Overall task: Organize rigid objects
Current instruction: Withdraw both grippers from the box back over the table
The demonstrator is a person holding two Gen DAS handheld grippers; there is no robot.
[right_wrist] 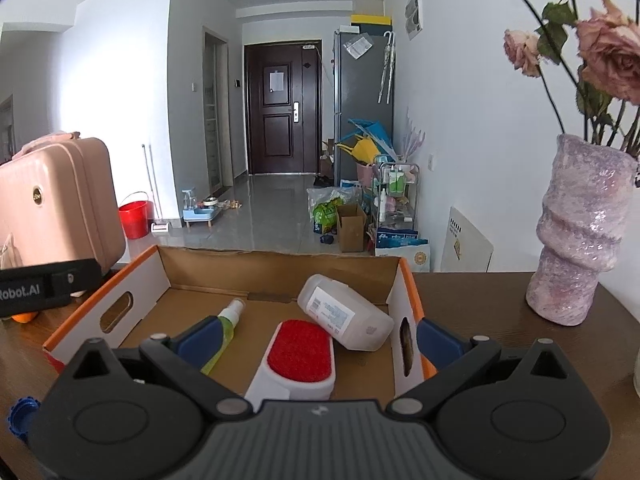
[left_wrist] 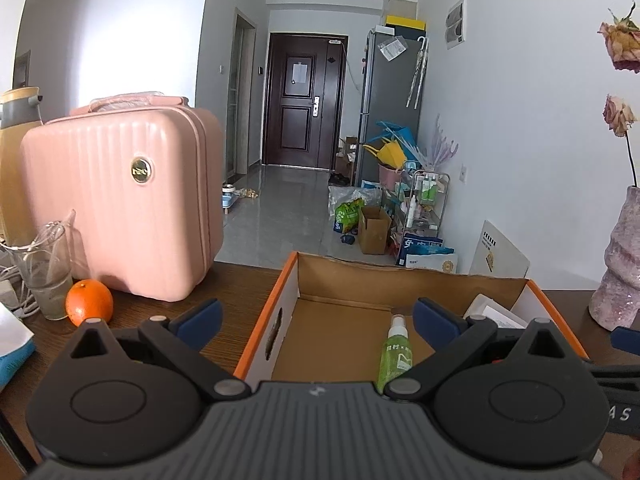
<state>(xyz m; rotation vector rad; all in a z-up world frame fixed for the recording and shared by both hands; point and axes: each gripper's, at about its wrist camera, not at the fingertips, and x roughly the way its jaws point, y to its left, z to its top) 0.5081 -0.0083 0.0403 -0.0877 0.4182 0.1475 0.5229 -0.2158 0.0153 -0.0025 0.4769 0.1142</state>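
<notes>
Three things are already lying inside the cardboard box [right_wrist: 280,268], which is filling the lower middle of the right wrist view: a green spray bottle [right_wrist: 228,320] at centre left, a red brush [right_wrist: 300,346] at lower centre, and a white bottle [right_wrist: 344,312] tipped on its side at centre right, its lower end resting against the brush. In the left wrist view the same spray bottle [left_wrist: 396,356] is lying on the box floor at lower centre, and a corner of the white bottle [left_wrist: 496,314] is peeking out at lower right.

Both tools are hanging released with nothing between their pads. The left gripper [left_wrist: 318,316] is sitting wide open across the lower frame, one finger over the table left of the box and the other above the box interior. The right gripper [right_wrist: 318,338] is spreading just as wide, straddling the brush and the box's right wall without touching either, as far as I can tell.

Judging by this, the sorting is looking well advanced. An orange [left_wrist: 89,302] is sitting loose on the wooden table [left_wrist: 240,292] at lower left, just in front of a pink case [left_wrist: 124,204] and beside a plastic cup [left_wrist: 48,272]; it may be the next candidate. A blue cap [right_wrist: 20,414] at the right view's lower left edge also appears unsorted. The pink vase [right_wrist: 580,232] at right is probably staying put.
</notes>
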